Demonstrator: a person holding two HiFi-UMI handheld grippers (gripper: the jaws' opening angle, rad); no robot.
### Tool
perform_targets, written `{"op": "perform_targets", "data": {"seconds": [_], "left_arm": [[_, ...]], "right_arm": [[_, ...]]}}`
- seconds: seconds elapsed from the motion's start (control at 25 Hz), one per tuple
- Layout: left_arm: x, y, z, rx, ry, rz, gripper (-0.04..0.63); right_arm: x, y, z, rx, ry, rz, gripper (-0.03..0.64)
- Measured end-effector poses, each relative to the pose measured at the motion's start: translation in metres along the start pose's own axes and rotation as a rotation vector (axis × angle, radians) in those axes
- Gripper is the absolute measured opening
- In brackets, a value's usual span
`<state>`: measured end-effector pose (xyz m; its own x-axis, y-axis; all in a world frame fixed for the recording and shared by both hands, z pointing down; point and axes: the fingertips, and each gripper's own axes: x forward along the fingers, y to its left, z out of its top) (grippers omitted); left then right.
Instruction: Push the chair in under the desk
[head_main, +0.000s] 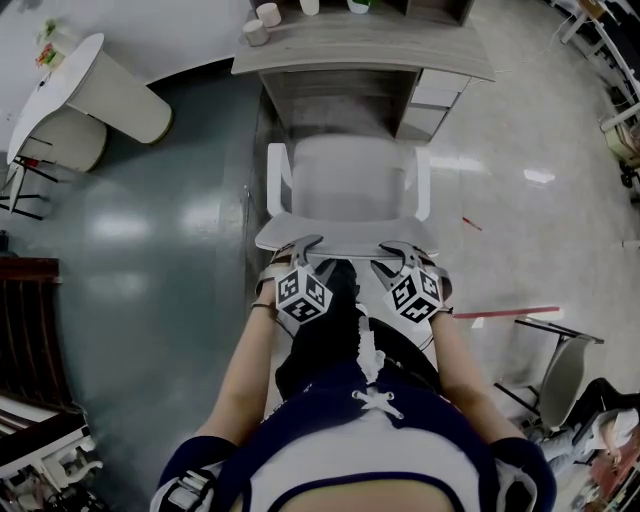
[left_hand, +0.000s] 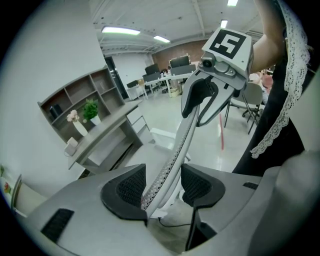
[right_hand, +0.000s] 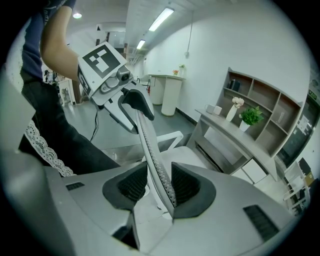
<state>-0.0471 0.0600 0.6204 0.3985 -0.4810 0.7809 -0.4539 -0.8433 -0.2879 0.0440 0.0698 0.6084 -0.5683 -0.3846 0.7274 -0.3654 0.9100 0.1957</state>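
Note:
A white chair (head_main: 345, 190) faces the grey desk (head_main: 360, 45), its seat just short of the desk's kneehole. The thin top edge of its backrest (head_main: 345, 236) lies nearest me. My left gripper (head_main: 300, 250) is shut on the left part of that edge, my right gripper (head_main: 402, 252) on the right part. In the left gripper view the mesh backrest (left_hand: 175, 150) runs between the dark pads of the left gripper (left_hand: 162, 187), with the right gripper (left_hand: 207, 92) clamped further along. The right gripper view shows the backrest (right_hand: 150, 145) squeezed in the right gripper (right_hand: 159, 185).
Cups (head_main: 262, 22) stand on the desk's left end. A white round table (head_main: 90, 90) is at the far left, a dark cabinet (head_main: 25, 330) at the left edge. Another chair (head_main: 560, 375) and a red strip (head_main: 505, 313) lie on the floor at right. A shelf with a plant (right_hand: 251, 116) backs the desk.

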Motion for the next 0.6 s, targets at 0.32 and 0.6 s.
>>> {"op": "perform_targets", "data": {"seconds": [0.32,0.6], "left_arm": [[0.002,0.006,0.0,0.014,-0.008,-0.01,0.222],[0.005,0.009,0.004,0.009,-0.007,-0.038,0.209]], "right_arm": [[0.004,-0.005,0.002,0.018,0.012,0.017,0.143],[0.006,-0.014,0.0,0.032,0.026,0.047,0.143]]}}
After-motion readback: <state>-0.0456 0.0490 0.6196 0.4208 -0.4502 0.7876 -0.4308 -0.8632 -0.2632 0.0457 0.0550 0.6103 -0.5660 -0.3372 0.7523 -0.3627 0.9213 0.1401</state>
